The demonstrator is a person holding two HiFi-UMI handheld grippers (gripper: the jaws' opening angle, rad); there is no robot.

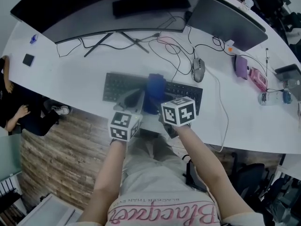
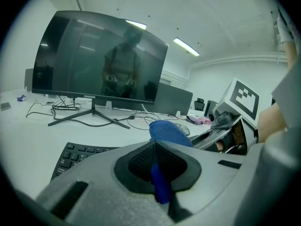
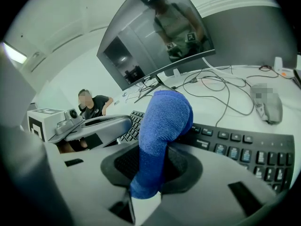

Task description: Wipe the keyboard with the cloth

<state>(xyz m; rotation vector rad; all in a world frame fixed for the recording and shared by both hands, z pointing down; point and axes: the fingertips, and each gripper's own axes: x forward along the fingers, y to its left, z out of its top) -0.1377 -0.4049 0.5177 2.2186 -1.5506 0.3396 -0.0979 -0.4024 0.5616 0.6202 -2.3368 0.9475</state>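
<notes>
White surface (image 1: 70, 74) curves across the middle of the head view. At frame centre, the left gripper (image 2: 156, 171) is closed on a thin edge of the blue cloth (image 1: 155, 91). The right gripper (image 3: 146, 173) is clamped on its bunched bulk. The cloth arches over the middle of the keyboard (image 1: 117, 86). A mouse (image 1: 198, 69) lies just right of the keyboard, and a monitor (image 1: 94, 8) spans the top.
</notes>
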